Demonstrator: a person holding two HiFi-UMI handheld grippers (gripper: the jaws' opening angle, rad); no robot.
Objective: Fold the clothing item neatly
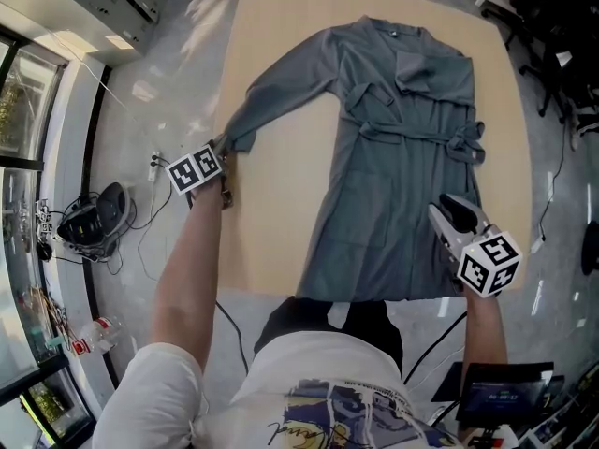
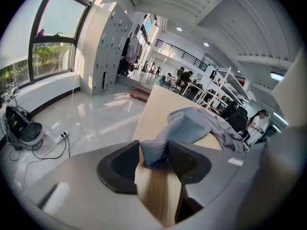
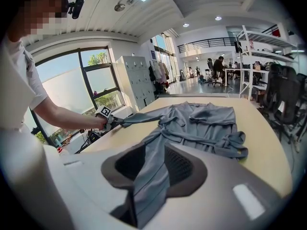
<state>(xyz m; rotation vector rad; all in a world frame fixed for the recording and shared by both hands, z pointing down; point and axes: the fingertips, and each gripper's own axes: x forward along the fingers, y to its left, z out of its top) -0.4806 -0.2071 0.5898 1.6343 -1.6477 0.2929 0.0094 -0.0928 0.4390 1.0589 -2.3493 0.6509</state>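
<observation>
A grey robe [image 1: 393, 129] lies spread flat on the light wooden table [image 1: 281, 45], collar at the far end and a belt [image 1: 421, 137] tied across its waist. Its left sleeve stretches out to the table's left edge. There my left gripper [image 1: 225, 157] is open, with the sleeve cuff [image 2: 156, 150] lying on the tabletop between the jaws [image 2: 153, 157]. At the near right corner my right gripper [image 1: 447, 211] is shut on the robe's hem [image 3: 148, 176]; the cloth runs straight through its jaws [image 3: 153, 164].
The robe's hem reaches the table's near edge, where the person stands. On the floor to the left are a power strip with cables [image 1: 154, 165] and a dark bag [image 1: 94, 218]. Black chairs [image 1: 562, 54] stand past the table's right side.
</observation>
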